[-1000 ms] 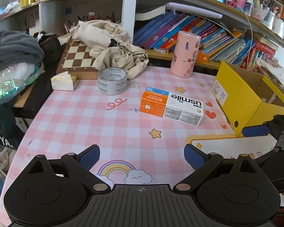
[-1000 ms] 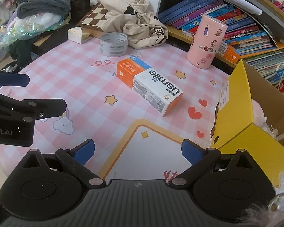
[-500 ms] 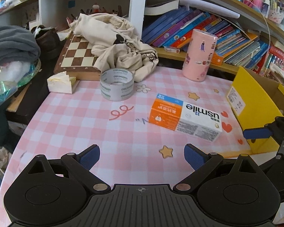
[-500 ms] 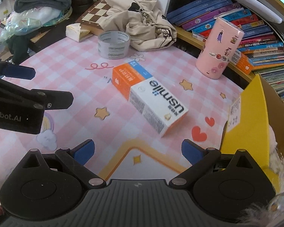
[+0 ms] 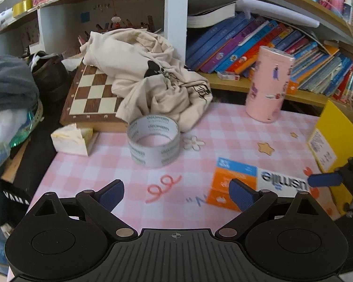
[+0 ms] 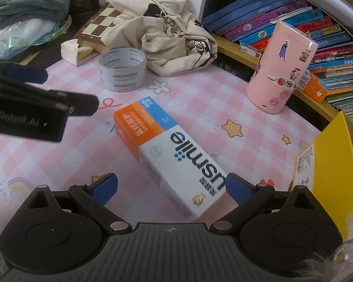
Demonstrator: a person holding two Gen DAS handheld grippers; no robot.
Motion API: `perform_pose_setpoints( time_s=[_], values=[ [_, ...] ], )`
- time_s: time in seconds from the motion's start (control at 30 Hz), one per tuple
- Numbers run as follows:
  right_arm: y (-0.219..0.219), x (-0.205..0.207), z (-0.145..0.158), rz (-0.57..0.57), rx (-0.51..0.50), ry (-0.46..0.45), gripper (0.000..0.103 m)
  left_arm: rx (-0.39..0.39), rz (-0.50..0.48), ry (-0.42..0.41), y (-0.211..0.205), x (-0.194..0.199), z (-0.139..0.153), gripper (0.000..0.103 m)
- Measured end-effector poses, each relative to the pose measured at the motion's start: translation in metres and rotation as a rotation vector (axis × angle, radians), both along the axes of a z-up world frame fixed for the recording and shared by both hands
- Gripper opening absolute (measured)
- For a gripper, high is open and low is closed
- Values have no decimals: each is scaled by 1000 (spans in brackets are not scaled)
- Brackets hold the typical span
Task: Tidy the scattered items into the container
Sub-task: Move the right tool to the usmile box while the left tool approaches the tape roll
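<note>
Both grippers are moved forward since earlier; right gripper (image 6: 170, 186), fingers spread, straddles box (image 6: 169, 150) lower centre; left gripper (image 5: 176, 192) spread, empty.

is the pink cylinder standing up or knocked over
Standing upright. The pink cylinder rests on its flat base on the checked tablecloth, its top end up, in front of the books.

Right gripper (image 6: 170, 188) is spread wide right over the near end of the usmile box (image 6: 169, 150), not touching it. Tape roll (image 6: 122, 70) sits further back, yellow container (image 6: 329, 176) off to the right.
</note>
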State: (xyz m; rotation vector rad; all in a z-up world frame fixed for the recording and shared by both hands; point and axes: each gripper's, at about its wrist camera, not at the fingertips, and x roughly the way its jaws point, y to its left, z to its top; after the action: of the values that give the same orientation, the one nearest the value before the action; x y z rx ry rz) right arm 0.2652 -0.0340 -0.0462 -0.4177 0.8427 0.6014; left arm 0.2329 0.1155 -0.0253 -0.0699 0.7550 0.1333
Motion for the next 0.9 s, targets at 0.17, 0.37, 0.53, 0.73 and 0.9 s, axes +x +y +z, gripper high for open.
perform_pose_setpoints(
  time_s=[0.17, 0.37, 0.53, 0.73, 0.9],
  values=[
    [6, 6, -5, 2, -4, -23, 99, 38, -4, 0, 2, 25, -8, 97],
    [14, 16, -8, 6, -13, -36, 99, 109, 7, -8, 5, 62, -20, 97],
    [19, 26, -13, 11, -34, -26, 99, 141, 17, 23, 12, 86, -32, 97],
    [26, 32, -21, 43, -62, -10, 96, 146, 23, 49, 19, 106, -44, 97],
    [31, 29, -24, 67, -90, -31, 88, 145, 25, 62, 24, 116, -53, 97]
  ],
)
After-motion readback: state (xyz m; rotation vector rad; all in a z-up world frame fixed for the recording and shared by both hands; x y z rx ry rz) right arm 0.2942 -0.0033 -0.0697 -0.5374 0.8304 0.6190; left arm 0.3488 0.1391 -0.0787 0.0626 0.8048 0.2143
